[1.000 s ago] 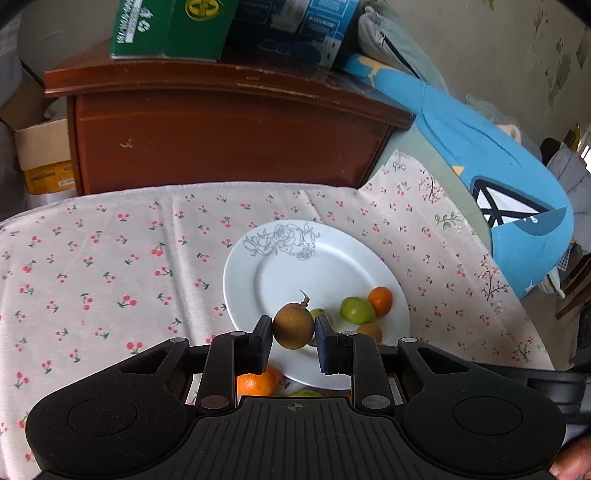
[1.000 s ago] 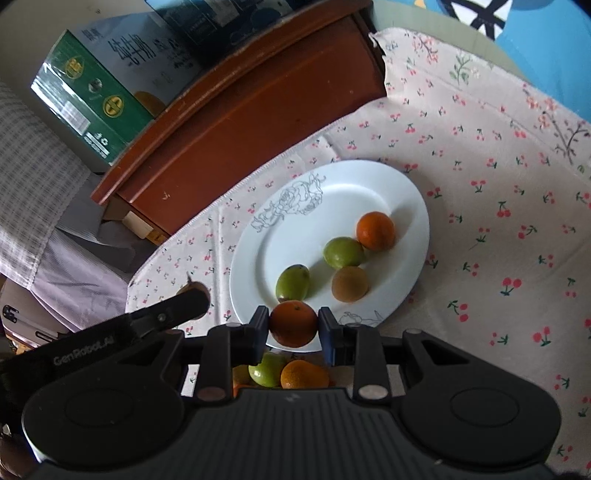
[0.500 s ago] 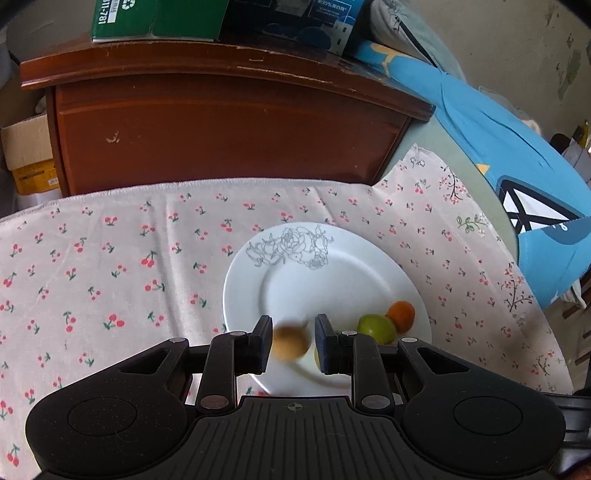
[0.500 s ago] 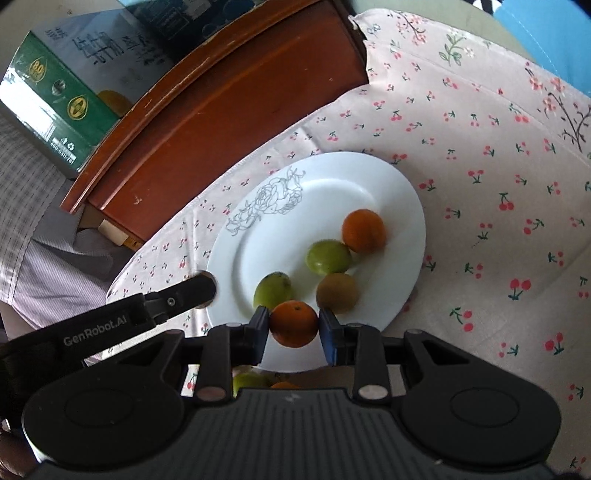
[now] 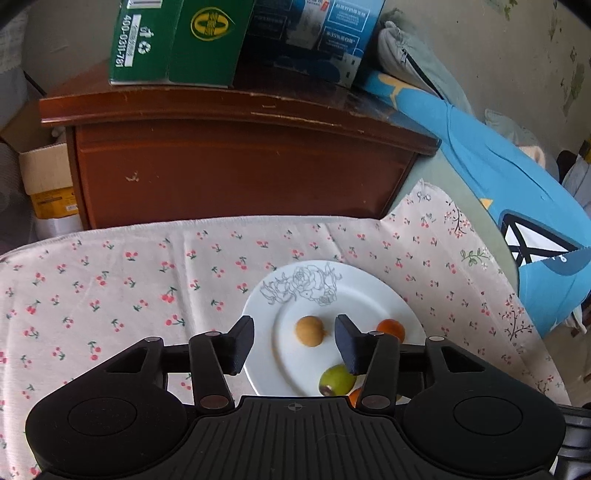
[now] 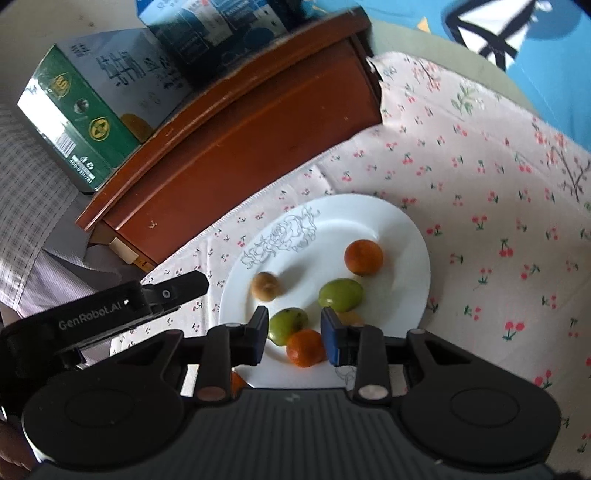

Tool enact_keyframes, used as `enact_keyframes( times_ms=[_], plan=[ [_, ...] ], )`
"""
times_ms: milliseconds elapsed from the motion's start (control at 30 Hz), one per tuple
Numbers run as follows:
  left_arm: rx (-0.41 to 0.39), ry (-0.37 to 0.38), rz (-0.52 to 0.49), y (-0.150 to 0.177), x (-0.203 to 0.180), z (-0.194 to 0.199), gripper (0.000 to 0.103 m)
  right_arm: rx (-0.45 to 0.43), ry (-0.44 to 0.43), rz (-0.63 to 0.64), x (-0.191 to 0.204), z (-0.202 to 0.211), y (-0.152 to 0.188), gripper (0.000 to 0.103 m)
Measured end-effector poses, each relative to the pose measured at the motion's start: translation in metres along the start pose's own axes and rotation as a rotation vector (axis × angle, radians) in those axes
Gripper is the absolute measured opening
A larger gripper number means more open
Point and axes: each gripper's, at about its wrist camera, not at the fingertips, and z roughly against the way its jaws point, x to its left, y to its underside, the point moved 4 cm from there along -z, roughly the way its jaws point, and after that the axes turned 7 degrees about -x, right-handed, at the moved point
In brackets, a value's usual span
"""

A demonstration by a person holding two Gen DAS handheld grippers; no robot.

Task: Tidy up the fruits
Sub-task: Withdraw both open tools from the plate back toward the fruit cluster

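Note:
A white plate (image 5: pixel 354 295) (image 6: pixel 402 229) with a flower drawing lies on the cherry-print cloth. My left gripper (image 5: pixel 294 341) is open above it; a small brown fruit (image 5: pixel 310 330) (image 6: pixel 265 286) lies on the plate between its fingers. An orange (image 5: pixel 390 328) and a green fruit (image 5: pixel 337 380) lie nearby. My right gripper (image 6: pixel 294 334) is open over the plate's near edge, with an orange (image 6: pixel 306 348) lying on the plate between its fingers. Two green fruits (image 6: pixel 340 294) (image 6: pixel 287 325) and another orange (image 6: pixel 363 257) also lie on the plate.
A dark wooden cabinet (image 5: pixel 236 158) stands behind the table with a green carton (image 5: pixel 177 40) and a blue box (image 5: pixel 314 33) on top. Blue fabric (image 5: pixel 517 192) lies at the right. An orange (image 6: pixel 236 382) lies off the plate under my right gripper.
Both grippers have opened. The brown fruit has left the left gripper and the orange the right gripper; both now lie on the plate. The left gripper has drawn back.

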Motion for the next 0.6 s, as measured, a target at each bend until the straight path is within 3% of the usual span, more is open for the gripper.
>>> enact_keyframes(
  times_ms=[333, 600],
  plan=[
    [-0.003, -0.021, 0.046, 0.006, 0.009, 0.024, 0.051, 0.013, -0.019, 0.023, 0.001, 0.009, 0.004, 0.036],
    [0.006, -0.029, 0.063, 0.022, 0.013, 0.045, 0.051, 0.019, -0.027, 0.112, 0.009, 0.019, 0.014, 0.038]
  ],
)
